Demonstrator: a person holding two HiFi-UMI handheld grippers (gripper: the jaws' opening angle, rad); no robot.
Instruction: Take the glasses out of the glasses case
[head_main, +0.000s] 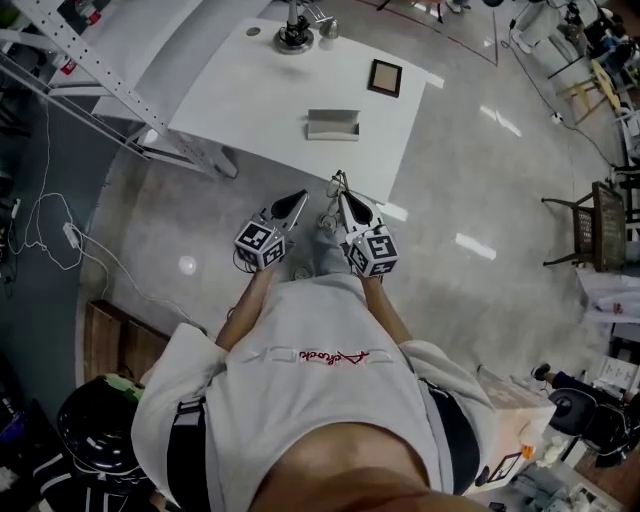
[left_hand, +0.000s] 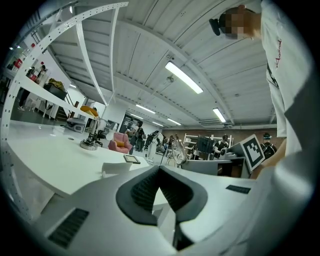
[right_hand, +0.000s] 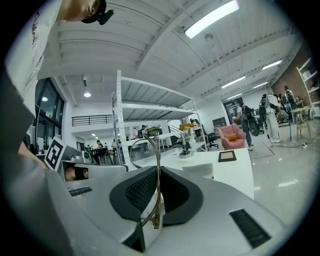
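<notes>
1. Glasses (right_hand: 158, 185) are clear of the left gripper (head_main: 298, 200), which sits at the left of the head view; its jaws are closed tip to tip with nothing between them
2. Just to its right, the right gripper (head_main: 341, 196) has its jaws almost together, pinching 1 thin metal temple of the glasses. The rest of the frame sticks out past the tips. Both grippers hang over the floor, just short of the near corner of the white table (head_main: 250, 95)
3. Further back, the glasses case (head_main: 332, 124) lies open on that table, well apart from the glasses, and no glasses show in it. Behind it and to the right lies a small brown-framed square (head_main: 385, 77)
4. Judged from this, the lifting-out step is done and the glasses are being carried. The next move calls for a steady pinch on that slim temple, which could twist or slip, then a gentle set-down on bare tabletop; the free left gripper could steady the other temple
</notes>
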